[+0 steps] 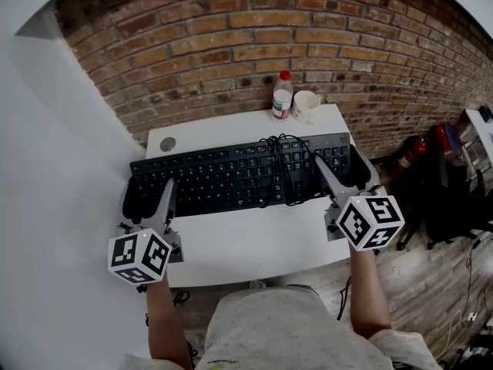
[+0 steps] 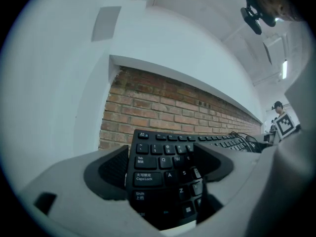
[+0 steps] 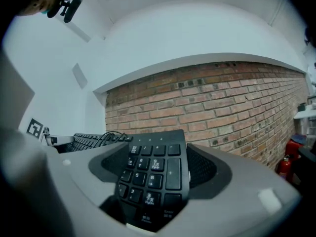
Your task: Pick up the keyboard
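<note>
The black keyboard (image 1: 231,174) hangs level above the white table (image 1: 254,245), held at both ends. My left gripper (image 1: 150,199) is shut on its left end, and in the left gripper view the letter keys of the keyboard (image 2: 165,164) fill the gap between the left gripper's (image 2: 162,171) pads. My right gripper (image 1: 347,178) is shut on the number-pad end, where the keyboard (image 3: 160,164) sits between the right gripper's (image 3: 156,174) dark pads. The keyboard's black cable (image 1: 286,168) lies coiled on top of the keys.
A plastic bottle (image 1: 283,96) with a red cap and a white cup (image 1: 306,105) stand at the table's back edge, against the brick wall (image 1: 254,45). A red fire extinguisher (image 1: 420,151) and dark bags (image 1: 454,199) sit on the floor at the right.
</note>
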Demonstrator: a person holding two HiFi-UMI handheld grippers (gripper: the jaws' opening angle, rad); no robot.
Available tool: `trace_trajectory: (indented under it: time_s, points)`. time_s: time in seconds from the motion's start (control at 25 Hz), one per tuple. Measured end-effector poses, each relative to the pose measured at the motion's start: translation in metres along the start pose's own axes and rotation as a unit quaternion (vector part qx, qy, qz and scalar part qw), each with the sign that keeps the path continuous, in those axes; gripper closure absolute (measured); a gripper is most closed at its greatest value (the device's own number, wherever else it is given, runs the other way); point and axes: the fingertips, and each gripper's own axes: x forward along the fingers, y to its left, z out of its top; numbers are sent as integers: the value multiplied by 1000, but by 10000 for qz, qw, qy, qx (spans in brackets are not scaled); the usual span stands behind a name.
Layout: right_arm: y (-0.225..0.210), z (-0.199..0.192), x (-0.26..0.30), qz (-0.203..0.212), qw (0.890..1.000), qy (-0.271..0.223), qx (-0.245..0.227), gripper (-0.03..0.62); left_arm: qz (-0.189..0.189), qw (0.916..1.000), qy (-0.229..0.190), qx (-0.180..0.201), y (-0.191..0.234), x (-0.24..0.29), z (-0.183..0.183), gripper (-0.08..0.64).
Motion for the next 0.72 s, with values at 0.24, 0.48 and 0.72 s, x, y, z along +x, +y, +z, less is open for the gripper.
trace_trajectory:
  time_s: [0.24, 0.48, 0.72]
  points:
    - [6, 26, -4, 51, 9989, -438, -137, 213, -32, 9990, -436, 117, -4, -3, 28, 155]
    - [8, 32, -9, 64, 9986, -491, -167, 213, -22, 9987, -494, 99, -6, -10, 33, 155]
    - [8, 29, -9, 66, 9987, -480, -180, 215, -6, 9988, -488, 84, -5, -10, 29, 155]
